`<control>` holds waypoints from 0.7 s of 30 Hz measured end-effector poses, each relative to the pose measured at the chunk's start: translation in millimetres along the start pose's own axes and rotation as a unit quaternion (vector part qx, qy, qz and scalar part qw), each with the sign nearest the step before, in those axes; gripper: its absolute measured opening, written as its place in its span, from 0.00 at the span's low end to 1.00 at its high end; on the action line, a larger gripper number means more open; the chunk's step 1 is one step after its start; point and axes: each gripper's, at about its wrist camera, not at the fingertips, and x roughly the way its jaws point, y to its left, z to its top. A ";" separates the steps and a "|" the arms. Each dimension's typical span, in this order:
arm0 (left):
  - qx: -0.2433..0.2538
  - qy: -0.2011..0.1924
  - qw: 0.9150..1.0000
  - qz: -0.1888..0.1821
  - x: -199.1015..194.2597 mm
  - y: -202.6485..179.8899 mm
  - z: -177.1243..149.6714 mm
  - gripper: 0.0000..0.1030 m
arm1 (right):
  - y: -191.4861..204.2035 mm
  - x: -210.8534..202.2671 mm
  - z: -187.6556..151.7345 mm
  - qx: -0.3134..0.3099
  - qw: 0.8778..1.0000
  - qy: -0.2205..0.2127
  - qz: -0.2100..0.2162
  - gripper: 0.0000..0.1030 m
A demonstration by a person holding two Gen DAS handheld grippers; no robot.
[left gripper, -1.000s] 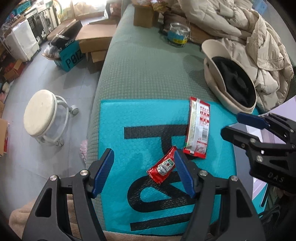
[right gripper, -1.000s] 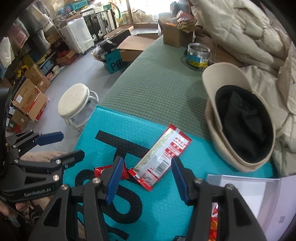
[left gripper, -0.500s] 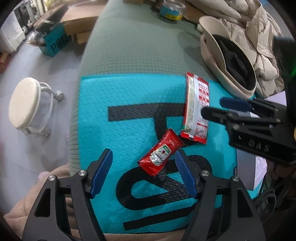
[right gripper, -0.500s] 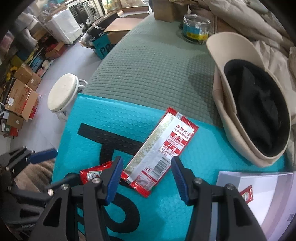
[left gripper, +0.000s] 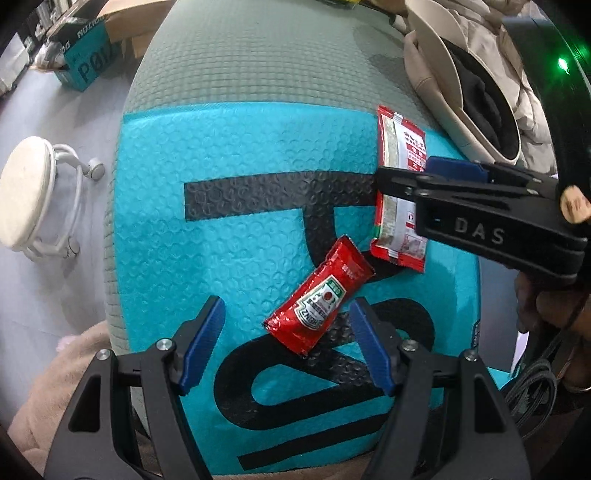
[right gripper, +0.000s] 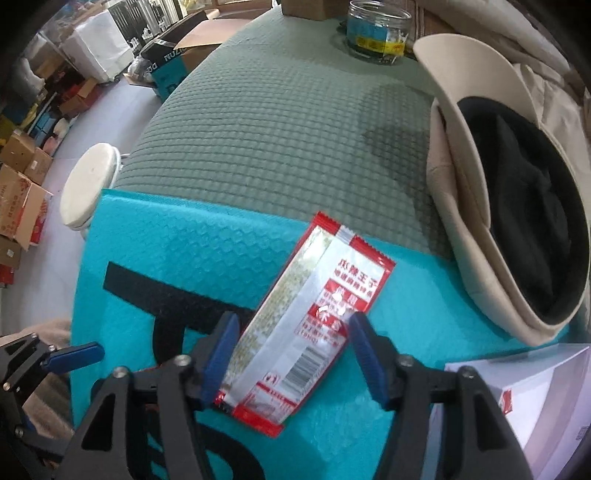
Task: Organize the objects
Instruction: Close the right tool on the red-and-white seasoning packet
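Right wrist: ketchup sachet [left gripper: 320, 297] hidden.

1. We note the right gripper [left gripper: 424, 177] covers the snack packet's [left gripper: 399, 155] middle.
2. The packet's print [right gripper: 351, 291] is unreadable under glare.
3. The jar [right gripper: 376, 29] is cut off above.

Storeroom (cluttered), stacked cartons [right gripper: 22, 192], stool [right gripper: 86, 184]

"HEINZ" on ketchup sachet [left gripper: 320, 297]; "DAS" on right gripper [left gripper: 402, 177].
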 end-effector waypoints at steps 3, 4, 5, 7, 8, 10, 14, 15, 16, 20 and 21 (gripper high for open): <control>0.018 0.003 1.000 0.016 3.8 -5.8 0.6 0.67 | 1.9 6.6 -0.3 -0.003 1.000 0.002 -0.020 0.71; 0.023 0.004 1.000 0.021 4.6 -7.9 -0.1 0.67 | 2.5 10.2 -1.1 -0.007 1.000 0.006 -0.026 0.72; 0.030 0.005 0.999 0.025 4.9 -9.7 -1.0 0.67 | 2.1 11.9 -2.3 -0.007 1.000 0.005 -0.024 0.72; 0.040 0.004 0.999 0.034 5.5 -13.8 -2.0 0.67 | 2.5 10.0 -5.9 -0.016 1.000 -0.006 -0.023 0.71; 0.045 0.003 0.998 0.036 5.4 -15.6 -2.8 0.67 | 2.9 9.4 -7.9 -0.022 1.000 -0.008 -0.021 0.69; 0.050 0.003 0.998 0.034 5.0 -18.1 -3.8 0.67 | 3.1 6.9 -11.9 -0.033 0.999 -0.009 -0.016 0.62; 0.064 0.003 0.997 0.031 2.5 -21.2 -6.0 0.67 | 2.5 2.1 -22.1 -0.052 0.999 0.000 -0.005 0.53; 0.068 0.003 0.997 0.030 2.5 -23.0 -7.1 0.69 | 1.9 1.0 -25.9 -0.056 0.998 0.003 -0.003 0.53; 0.075 0.003 0.997 0.031 3.0 -25.5 -8.6 0.70 | 1.0 -0.5 -30.9 -0.059 0.998 0.004 -0.001 0.53; 0.092 0.001 0.995 0.049 6.4 -32.5 -12.4 0.70 | -0.9 -7.1 -50.4 -0.063 0.998 0.006 0.009 0.52; 0.093 -0.001 0.994 0.052 6.9 -33.5 -12.7 0.70 | -1.2 -9.2 -56.0 -0.064 0.998 0.008 0.013 0.52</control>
